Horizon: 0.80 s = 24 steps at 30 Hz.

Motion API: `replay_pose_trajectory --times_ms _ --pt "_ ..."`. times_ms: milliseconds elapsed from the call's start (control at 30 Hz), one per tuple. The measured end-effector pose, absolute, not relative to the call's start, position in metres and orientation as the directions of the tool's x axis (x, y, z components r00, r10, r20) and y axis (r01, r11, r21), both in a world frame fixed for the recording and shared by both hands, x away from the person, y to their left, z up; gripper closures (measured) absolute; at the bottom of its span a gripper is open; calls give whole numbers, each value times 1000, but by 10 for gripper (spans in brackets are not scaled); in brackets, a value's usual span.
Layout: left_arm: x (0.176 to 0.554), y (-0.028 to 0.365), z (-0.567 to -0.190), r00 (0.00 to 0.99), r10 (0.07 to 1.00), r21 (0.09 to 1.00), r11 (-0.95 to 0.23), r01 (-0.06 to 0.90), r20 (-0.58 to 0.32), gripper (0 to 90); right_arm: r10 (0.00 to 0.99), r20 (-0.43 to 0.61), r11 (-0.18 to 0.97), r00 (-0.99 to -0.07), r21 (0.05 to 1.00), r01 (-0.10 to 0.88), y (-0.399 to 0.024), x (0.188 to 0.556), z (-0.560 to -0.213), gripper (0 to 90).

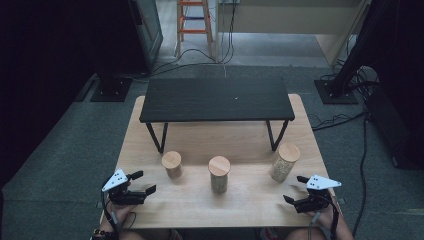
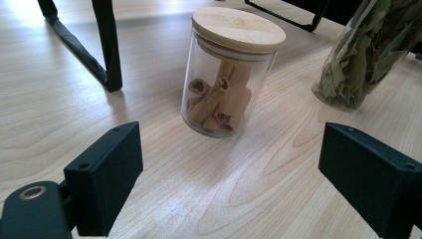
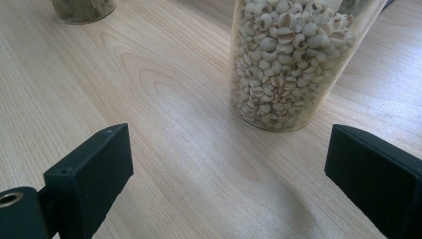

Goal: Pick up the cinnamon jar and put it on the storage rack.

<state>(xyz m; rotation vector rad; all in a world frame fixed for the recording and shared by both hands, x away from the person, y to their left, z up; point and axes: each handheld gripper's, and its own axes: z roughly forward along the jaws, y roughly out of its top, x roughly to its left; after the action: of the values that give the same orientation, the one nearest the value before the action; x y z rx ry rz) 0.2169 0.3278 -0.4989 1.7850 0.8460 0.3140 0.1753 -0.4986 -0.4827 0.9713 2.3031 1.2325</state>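
Observation:
Three glass jars with wooden lids stand in a row on the light wooden table (image 1: 200, 210). The short left jar (image 1: 172, 164) (image 2: 230, 74) holds cinnamon sticks. Dried green leaves fill the middle jar (image 1: 219, 174) (image 2: 366, 55) (image 3: 82, 10). The tall right jar (image 1: 284, 162) (image 3: 291, 59) is full of pale seeds. My left gripper (image 1: 142, 182) (image 2: 229, 184) rests open near the table's front left, its jaws facing the cinnamon jar with nothing between them. At the front right my right gripper (image 1: 296, 188) (image 3: 229, 184) is open and empty, facing the seed jar.
A low black shelf (image 1: 216, 99) on thin metal legs stands across the back half of the table, behind the jars. Beyond the table are cables, black stand bases (image 1: 111, 88) on grey carpet and an orange ladder (image 1: 194, 22).

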Motion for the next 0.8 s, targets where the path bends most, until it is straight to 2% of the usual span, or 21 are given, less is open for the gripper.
replay_pose_trajectory --times_ms 533,800 --pt "221 326 -496 716 673 895 -184 405 -186 103 711 16 376 -703 836 400 -501 174 -484 48" --pt "218 327 -498 724 668 905 -184 383 -170 103 716 25 361 -698 843 400 -503 174 -485 48"
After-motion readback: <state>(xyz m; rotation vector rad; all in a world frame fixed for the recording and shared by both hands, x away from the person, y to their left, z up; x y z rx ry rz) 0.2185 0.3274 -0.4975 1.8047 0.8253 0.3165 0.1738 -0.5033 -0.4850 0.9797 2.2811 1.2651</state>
